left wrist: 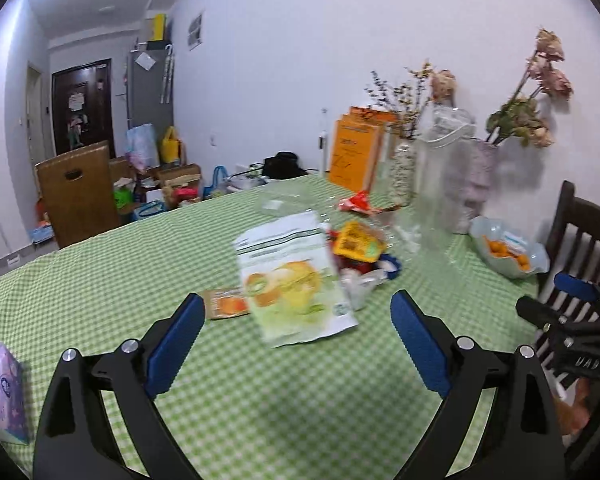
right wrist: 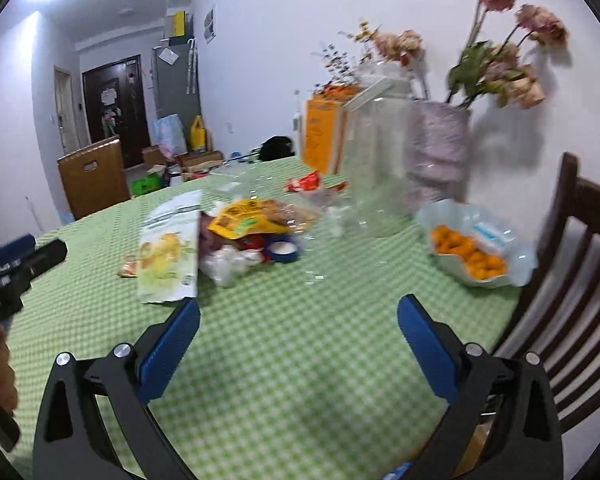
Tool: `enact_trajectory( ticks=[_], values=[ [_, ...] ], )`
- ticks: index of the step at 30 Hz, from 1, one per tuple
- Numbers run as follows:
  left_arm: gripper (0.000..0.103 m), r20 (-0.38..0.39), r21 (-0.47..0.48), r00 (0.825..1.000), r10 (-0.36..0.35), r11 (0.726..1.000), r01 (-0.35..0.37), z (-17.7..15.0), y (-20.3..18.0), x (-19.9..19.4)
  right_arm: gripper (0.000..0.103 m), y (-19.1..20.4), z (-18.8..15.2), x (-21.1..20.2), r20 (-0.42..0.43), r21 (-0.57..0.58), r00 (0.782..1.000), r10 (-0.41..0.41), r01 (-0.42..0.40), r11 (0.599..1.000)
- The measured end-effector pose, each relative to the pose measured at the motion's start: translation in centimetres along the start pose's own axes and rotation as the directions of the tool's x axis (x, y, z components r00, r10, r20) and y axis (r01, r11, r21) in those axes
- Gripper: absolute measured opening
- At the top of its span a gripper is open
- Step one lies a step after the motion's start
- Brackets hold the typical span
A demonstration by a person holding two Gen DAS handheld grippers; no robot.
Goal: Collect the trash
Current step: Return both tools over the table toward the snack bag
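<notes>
A pile of trash lies mid-table on the green checked cloth (left wrist: 140, 264). It holds a large white-and-green fruit snack bag (left wrist: 292, 276) (right wrist: 168, 252), a yellow wrapper (left wrist: 358, 240) (right wrist: 244, 220), a small orange packet (left wrist: 226, 304), crumpled white plastic (right wrist: 228, 262), a blue-rimmed lid (right wrist: 282, 250) and a red wrapper (left wrist: 358, 203) (right wrist: 306, 182). My left gripper (left wrist: 298, 322) is open and empty, just short of the snack bag. My right gripper (right wrist: 298, 326) is open and empty, to the right of the pile.
A clear plastic jug (left wrist: 444, 176) (right wrist: 378, 168), vases of dried flowers (right wrist: 440, 148), an orange box (left wrist: 356, 152) and a bowl of orange fruit (right wrist: 476, 248) stand at the right. A purple tissue pack (left wrist: 0, 392) lies at left. A dark chair (right wrist: 572, 288) stands at right.
</notes>
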State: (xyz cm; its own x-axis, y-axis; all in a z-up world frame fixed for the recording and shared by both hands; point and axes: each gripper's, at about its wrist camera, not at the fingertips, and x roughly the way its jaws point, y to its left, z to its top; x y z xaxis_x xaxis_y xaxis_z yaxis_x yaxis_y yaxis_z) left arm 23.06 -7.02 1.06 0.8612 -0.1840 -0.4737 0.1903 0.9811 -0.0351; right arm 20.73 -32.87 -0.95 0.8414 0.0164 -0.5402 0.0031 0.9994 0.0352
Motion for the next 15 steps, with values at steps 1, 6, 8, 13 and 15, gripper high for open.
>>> enact_trajectory(
  ticks=[1, 6, 8, 13, 15],
  values=[
    [0.090, -0.006, -0.001, 1.000, 0.004, 1.000, -0.004, -0.4, 0.7, 0.2, 0.096, 0.7, 0.0, 0.5, -0.005, -0.003, 1.000, 0.007, -0.007, 1.000],
    [0.090, -0.052, -0.024, 0.998, 0.030, 0.999, -0.031, -1.6, 3.4, 1.6, 0.096, 3.1, 0.0, 2.4, -0.031, -0.002, 0.999, 0.040, -0.040, 0.999],
    [0.090, -0.056, -0.032, 0.998, 0.033, 0.999, -0.035, -1.7, 4.1, 1.9, 0.096, 4.0, 0.0, 3.1, -0.042, -0.001, 0.998, 0.053, -0.053, 0.999],
    [0.090, -0.076, -0.074, 0.996, 0.035, 0.996, -0.041, -2.0, 6.1, 2.8, 0.096, 5.6, 0.2, 4.6, -0.068, -0.003, 0.993, 0.093, -0.093, 0.996],
    [0.090, -0.089, -0.107, 0.996, 0.023, 0.994, -0.033, -2.2, 7.0, 3.2, 0.096, 6.1, 0.2, 5.3, -0.085, -0.004, 0.987, 0.139, -0.140, 0.990]
  ],
)
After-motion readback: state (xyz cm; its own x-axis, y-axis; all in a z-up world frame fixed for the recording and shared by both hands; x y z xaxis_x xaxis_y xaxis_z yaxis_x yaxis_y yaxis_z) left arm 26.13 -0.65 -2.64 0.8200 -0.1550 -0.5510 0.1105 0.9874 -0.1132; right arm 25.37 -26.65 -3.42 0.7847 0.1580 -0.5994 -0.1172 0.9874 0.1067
